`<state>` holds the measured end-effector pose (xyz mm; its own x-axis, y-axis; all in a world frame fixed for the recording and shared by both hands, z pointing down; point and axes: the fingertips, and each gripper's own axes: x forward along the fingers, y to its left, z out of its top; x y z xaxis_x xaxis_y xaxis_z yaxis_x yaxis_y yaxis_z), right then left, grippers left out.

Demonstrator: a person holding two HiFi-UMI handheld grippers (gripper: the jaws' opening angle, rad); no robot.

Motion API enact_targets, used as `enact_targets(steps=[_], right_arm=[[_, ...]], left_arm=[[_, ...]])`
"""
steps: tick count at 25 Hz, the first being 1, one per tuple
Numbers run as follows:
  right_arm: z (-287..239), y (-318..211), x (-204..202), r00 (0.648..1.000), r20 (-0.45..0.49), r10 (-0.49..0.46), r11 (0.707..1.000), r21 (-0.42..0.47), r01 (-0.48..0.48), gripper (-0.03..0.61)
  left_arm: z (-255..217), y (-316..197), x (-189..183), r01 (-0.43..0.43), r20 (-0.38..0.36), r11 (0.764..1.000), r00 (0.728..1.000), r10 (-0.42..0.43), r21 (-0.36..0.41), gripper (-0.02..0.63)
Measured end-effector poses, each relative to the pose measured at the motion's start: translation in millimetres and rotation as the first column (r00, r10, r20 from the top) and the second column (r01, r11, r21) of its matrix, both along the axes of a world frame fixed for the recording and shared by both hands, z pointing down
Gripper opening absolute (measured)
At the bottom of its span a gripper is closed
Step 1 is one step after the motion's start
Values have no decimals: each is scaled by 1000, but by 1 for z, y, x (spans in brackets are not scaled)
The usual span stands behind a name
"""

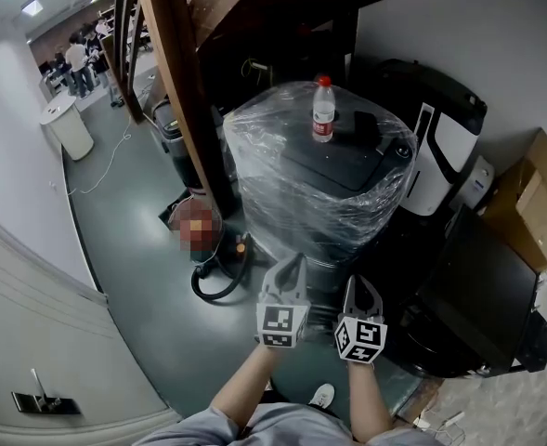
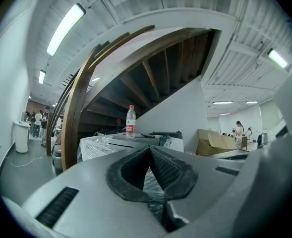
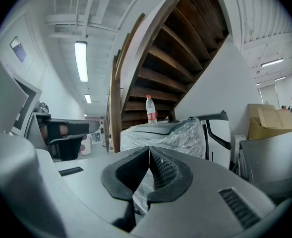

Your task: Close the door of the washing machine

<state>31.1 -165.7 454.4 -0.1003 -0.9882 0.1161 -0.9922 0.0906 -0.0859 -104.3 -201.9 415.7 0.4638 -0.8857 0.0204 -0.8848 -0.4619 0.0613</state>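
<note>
- The wooden stair stringer (image 1: 175,72) is rising at the left, just beside the machine.
- The left gripper (image 1: 292,269) is hovering low at the front of the washing machine (image 1: 319,193). Its jaws are pressing tip to tip, with nothing between them. In the left gripper view, the pads (image 2: 168,170) are meeting along a single seam.
- The washing machine is standing at the centre under the stairs, directly ahead of both grippers. Clear plastic film (image 1: 273,165) is wrapping its body.
- The dark top panel (image 1: 343,161) is lying roughly flat. Neither an open door nor its latch is showing clearly in any view.
- A water bottle (image 1: 323,110) is standing upright on the top, towards the rear.
- The right gripper (image 1: 358,291) is hovering just beside the left one. Its jaws are likewise clenched on nothing.
- A white-and-black unit (image 1: 445,151) is standing to the right of the machine. A cardboard box (image 1: 538,203) is sitting further right.
- Handling judgement: the door is probably a stiff hinged panel of light to moderate weight, swinging freely until it latches.
- The film is likely making the surfaces slippery.
- Contact is best made at the free edge opposite the hinge, by pushing with the closed tips rather than pinching.
- Jolting the top is risking a toppled bottle.
</note>
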Motion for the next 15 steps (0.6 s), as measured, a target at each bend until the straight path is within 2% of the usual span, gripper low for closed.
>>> enact_targets(steps=[4, 15], right_arm=[[34, -4, 6, 999, 37, -19, 999, -36, 20, 0], [134, -15, 22, 1000, -26, -8, 978, -207, 2, 2]], left_arm=[[0, -5, 2, -10, 1, 1000, 1000, 10, 11, -2], [24, -6, 9, -40, 15, 999, 999, 40, 18, -2]])
